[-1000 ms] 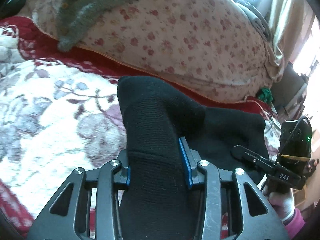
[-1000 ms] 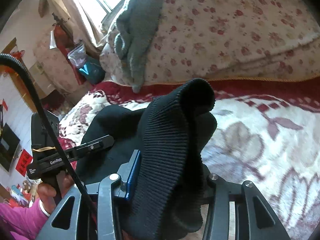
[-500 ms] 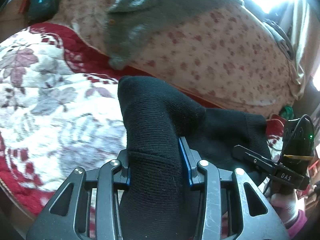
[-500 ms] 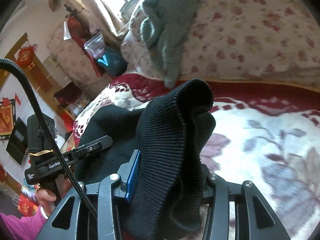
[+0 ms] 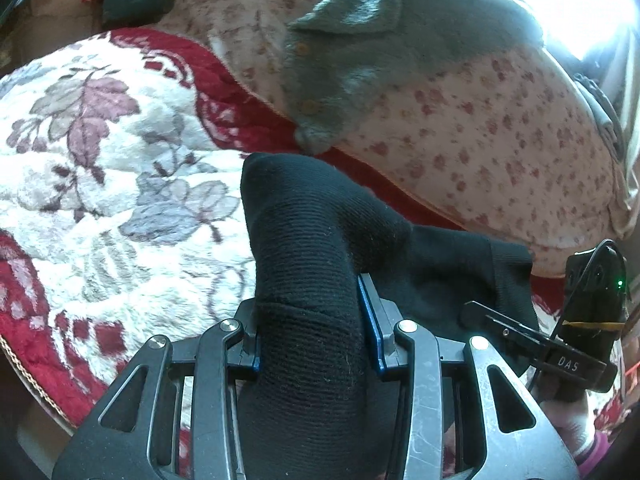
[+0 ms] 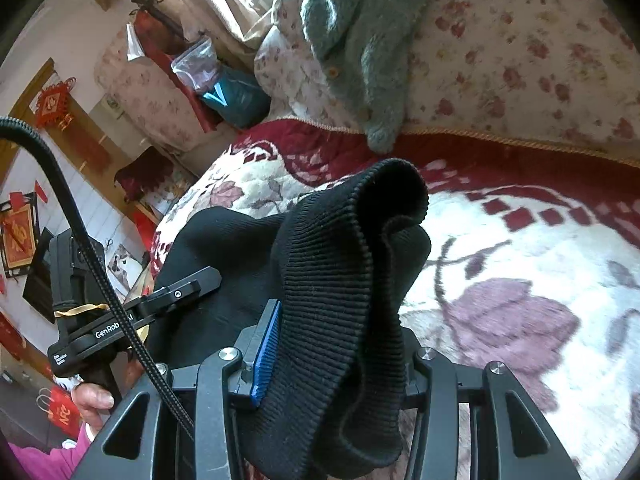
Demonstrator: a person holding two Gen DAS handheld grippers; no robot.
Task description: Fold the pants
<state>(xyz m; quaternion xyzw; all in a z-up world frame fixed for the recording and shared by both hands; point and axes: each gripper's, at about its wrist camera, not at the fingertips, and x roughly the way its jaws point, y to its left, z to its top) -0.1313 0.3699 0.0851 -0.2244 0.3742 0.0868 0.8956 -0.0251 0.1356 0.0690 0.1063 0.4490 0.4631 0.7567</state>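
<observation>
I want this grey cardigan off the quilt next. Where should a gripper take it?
Take the grey cardigan by its hanging lower tip, coming from the floral blanket side. That tip droops over the quilt edge, so it probably pinches more easily than the part spread flat on top.

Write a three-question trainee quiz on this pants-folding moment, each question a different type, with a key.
1. True or false: the left gripper is open and holds nothing.
2. Multiple choice: the grey-green knit garment lies on (A) the floral-print duvet, (B) the floor, (C) the black pants.
3. Fill in: the right gripper is shut on the ribbed ______ of the pants, above the red and cream blanket.

Key: 1 false, it is shut on the pants; 2 A; 3 band.
</observation>
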